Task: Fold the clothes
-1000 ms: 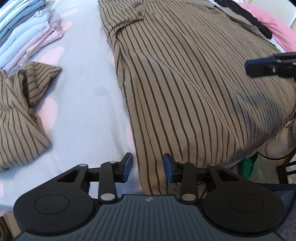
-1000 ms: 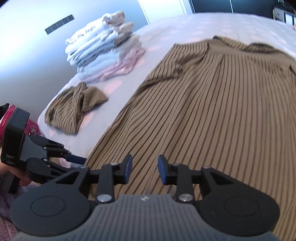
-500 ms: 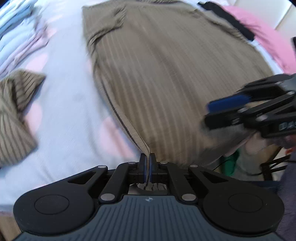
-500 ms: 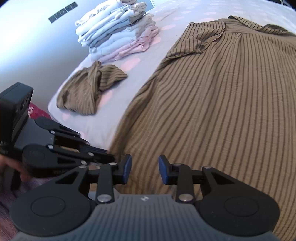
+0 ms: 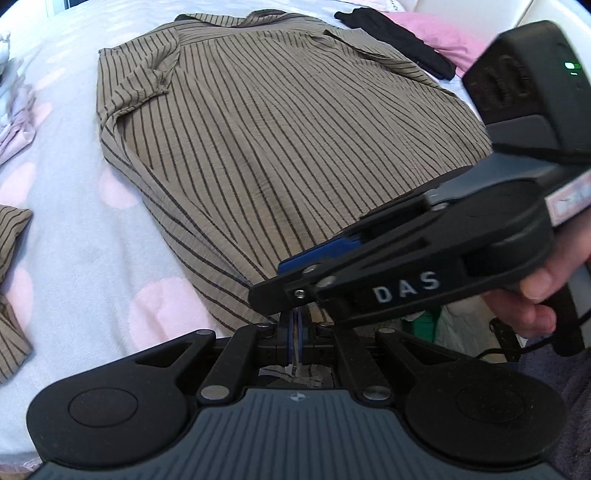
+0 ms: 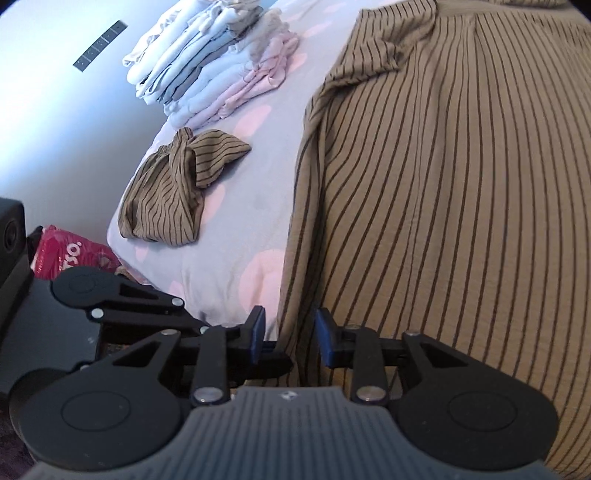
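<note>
Across the bed [image 5: 85,236], from the left wrist view, I am seeing the brown striped shirt [image 5: 258,147] lying flat; my left gripper [image 5: 294,341] is pinching its near hem. From the right wrist, my right gripper [image 6: 290,338] is hanging spread, straddling the shirt's left edge [image 6: 295,258], with bare sheet beside it.

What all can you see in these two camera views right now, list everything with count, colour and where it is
Brown black-striped shirt: one, spread flat on the bed, hem at the near edge.
Small brown striped garment: one, crumpled, left of the shirt.
Stack of folded clothes: one pile, white, pale blue, pink, far left.
Black garment: one, beyond the shirt.
Pink cloth: one, under the black garment.
Bedsheet: pale lilac, pink dots.
Red bag: one, beside the bed.
Left gripper: black, blue pads, shut on the hem.
Right gripper: black, open at the hem.
Hand: holding the right gripper.
</note>
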{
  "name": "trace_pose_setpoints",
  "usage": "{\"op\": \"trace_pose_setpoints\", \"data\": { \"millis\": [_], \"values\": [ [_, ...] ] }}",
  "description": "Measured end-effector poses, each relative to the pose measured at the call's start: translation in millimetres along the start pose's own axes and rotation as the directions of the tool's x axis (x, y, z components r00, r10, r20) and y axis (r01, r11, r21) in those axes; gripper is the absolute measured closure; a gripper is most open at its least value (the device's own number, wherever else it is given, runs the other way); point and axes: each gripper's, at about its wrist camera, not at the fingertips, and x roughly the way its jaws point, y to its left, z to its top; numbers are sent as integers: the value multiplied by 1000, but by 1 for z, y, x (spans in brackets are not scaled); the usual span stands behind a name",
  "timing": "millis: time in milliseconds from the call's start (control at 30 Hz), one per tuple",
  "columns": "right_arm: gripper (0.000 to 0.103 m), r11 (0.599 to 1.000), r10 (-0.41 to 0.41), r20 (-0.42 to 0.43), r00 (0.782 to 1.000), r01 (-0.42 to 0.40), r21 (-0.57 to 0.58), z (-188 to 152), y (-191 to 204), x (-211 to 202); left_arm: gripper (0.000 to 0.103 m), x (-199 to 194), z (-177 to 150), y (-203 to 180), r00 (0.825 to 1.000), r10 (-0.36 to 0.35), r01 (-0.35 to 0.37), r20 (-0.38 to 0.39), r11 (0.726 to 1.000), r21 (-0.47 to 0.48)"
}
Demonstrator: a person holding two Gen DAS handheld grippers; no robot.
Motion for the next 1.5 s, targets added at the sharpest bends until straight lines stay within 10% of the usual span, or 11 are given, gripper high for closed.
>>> {"op": "trace_pose_setpoints", "data": {
  "millis": [67, 633, 1100, 1500],
  "values": [
    [99, 1000, 13, -11, 1000, -13, 20, 1, -4, 4, 103, 1, 2, 0, 1000, -9, 9, -3, 1000, 3],
    [101, 1000, -15, -23, 1000, 15, 3, 7, -11, -12, 73, -38, 83, 112, 996, 64, -52, 63, 983, -174],
    [101, 958, -283, -162, 945, 271, -95, 26, -4, -5, 63, 62, 194, 245, 983, 65, -7, 169, 947, -322],
    [101, 944, -330, -245, 912, 324, -69, 31, -7, 11, 63, 114, 254, 297, 942, 77, 63, 327, 916, -396]
  ]
}}
